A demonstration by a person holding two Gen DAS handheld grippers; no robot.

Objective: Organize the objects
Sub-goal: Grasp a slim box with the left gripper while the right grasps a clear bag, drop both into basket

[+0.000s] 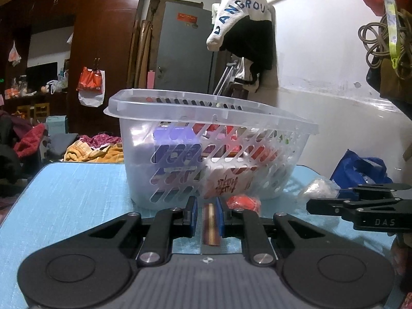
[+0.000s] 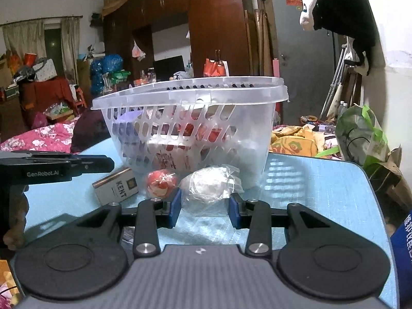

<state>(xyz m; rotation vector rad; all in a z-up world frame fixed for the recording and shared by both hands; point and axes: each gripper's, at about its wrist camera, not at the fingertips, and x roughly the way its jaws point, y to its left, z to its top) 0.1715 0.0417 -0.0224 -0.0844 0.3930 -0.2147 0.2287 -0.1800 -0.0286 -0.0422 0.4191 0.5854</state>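
- Cluttered bedroom behind: dark wooden wardrobes [image 2: 216, 25], a grey door [image 1: 184, 43], hanging plastic bags, and bedding past the far edge of a light blue table [image 1: 77, 188].
- On the table stands a clear plastic basket [image 1: 206, 154] with slotted walls; through them show a purple box [image 1: 177, 149] and a white packet with red writing [image 1: 226, 182], both inside, along with other red items too blurred to name.
- Left gripper [image 1: 206, 215] sits low over the near edge of the table, its blue pads pressed against a narrow brown-gold box edge [image 1: 211, 226] held upright between them, just in front of the basket.
- In the right wrist view that same item reads as a cigarette pack [image 2: 116, 185] marked KENT, lying by the basket's near left corner under the left gripper's arm.
- Right gripper [image 2: 204, 209] has its jaws spread wide, one on each side of a clear bag with something white inside [image 2: 211, 185]; the pads seem not to touch it, though the crinkled film makes this hard to judge.
- A small red-and-white wrapped ball [image 2: 161, 182] lies between the pack and the bag, near the basket's front wall.
- Beyond the table's right edge, a green-and-white shopping bag [image 2: 360, 139] stands.
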